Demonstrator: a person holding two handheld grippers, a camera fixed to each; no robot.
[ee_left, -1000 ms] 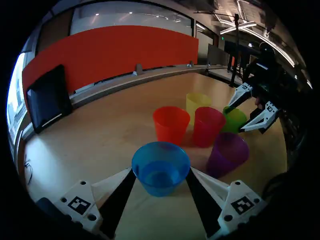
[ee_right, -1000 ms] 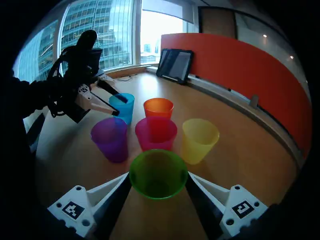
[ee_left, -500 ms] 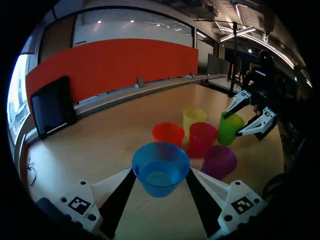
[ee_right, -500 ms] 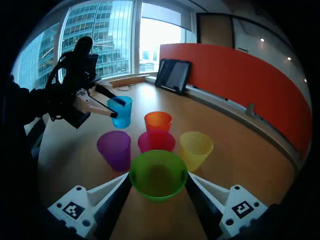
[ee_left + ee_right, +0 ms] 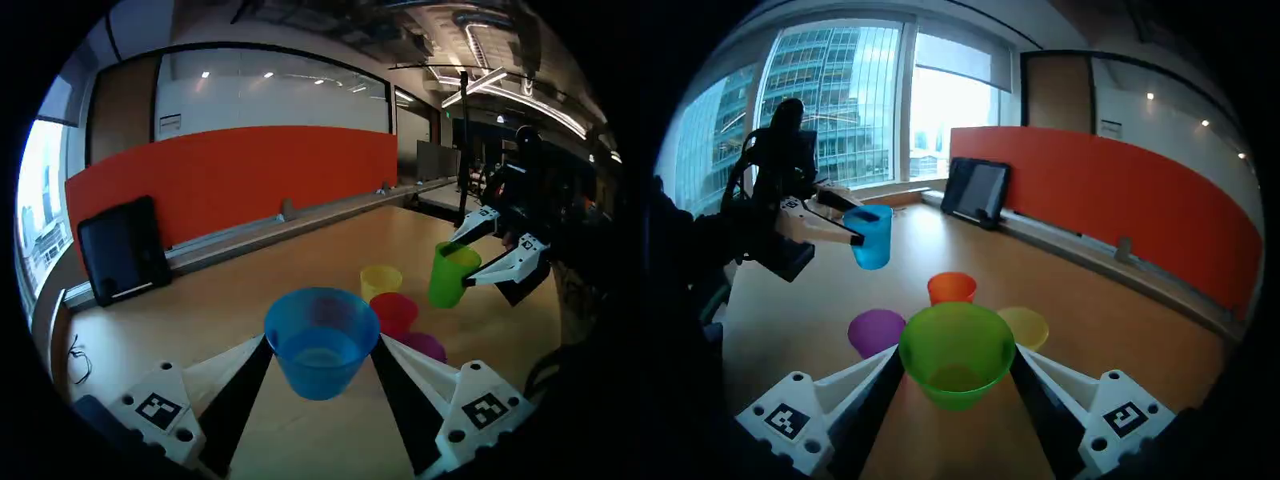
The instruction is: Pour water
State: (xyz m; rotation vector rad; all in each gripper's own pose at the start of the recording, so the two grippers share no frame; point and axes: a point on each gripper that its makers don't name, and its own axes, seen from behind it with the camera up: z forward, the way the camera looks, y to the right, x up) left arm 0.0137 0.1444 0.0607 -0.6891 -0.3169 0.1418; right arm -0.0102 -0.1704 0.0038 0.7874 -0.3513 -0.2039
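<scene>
My L gripper (image 5: 322,342) clamps the blue cup (image 5: 322,368), water inside; R gripper (image 5: 957,364) clamps the green cup (image 5: 957,344). Vs 0.5 s ago both cups are higher off the table (image 5: 200,316), upright, blue one far left of green. Below: yellow cup (image 5: 381,280) clear, red cup (image 5: 394,310) & purple cup (image 5: 426,346) partly hidden behind my blue cup & finger. Orange cup (image 5: 952,286) peeks over green rim. Can't tell if green holds water

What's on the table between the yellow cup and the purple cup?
The red cup stands between the yellow cup and the purple cup, as the left gripper view shows.
</scene>
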